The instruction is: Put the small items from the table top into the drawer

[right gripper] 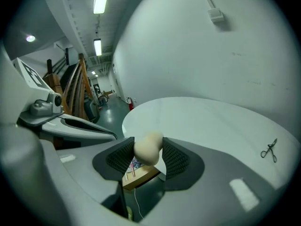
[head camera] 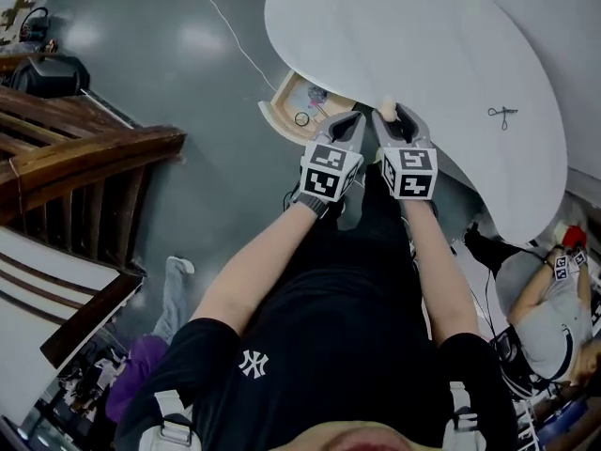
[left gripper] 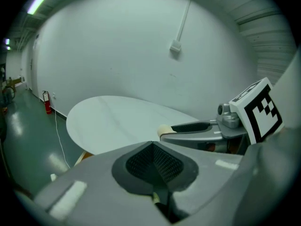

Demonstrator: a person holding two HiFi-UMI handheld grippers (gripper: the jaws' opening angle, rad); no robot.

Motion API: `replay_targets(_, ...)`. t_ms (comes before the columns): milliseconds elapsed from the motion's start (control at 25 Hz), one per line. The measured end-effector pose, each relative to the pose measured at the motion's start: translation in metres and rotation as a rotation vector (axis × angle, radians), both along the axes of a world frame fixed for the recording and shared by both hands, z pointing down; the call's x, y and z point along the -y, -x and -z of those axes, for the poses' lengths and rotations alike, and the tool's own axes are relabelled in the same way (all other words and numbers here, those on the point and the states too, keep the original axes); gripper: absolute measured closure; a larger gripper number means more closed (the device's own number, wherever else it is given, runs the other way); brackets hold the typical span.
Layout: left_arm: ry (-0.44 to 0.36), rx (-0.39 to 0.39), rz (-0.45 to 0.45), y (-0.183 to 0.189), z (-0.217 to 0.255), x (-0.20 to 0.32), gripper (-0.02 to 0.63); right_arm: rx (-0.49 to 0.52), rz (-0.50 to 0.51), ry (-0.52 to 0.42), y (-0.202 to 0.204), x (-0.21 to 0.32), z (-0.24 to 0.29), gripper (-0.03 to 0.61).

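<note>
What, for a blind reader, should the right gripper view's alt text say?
The right gripper is shut on a cream peanut-shaped object, an open wooden drawer showing below it. Beyond lies a white oval table with scissors on it.

A wooden stair rail (head camera: 94,153) stands left on the grey floor (head camera: 188,54) — a white cable (head camera: 228,26) trails nearby.

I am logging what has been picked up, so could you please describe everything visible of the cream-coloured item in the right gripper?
The cream-coloured item is a small, smooth, matte lump with rounded lobes and a slight waist, perhaps foam or plastic; I cannot tell which. The right gripper pinches it between two black textured pads, its upper end poking out above them. It hangs in the air by the white table's edge, near the open drawer, and nothing else touches it.
</note>
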State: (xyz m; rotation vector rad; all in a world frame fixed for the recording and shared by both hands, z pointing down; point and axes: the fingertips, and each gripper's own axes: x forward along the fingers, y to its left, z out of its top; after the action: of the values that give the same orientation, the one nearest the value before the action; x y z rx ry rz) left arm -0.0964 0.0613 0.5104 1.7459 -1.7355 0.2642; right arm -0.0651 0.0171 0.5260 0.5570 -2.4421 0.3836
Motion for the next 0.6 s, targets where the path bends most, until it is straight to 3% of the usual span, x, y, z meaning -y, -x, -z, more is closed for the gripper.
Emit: replay_targets(600,0.058,0.005,0.191,0.081,-0.037,-0.08,0.614,-0.081,0.274,0.044,0.083,-0.095,-0.067,0.362)
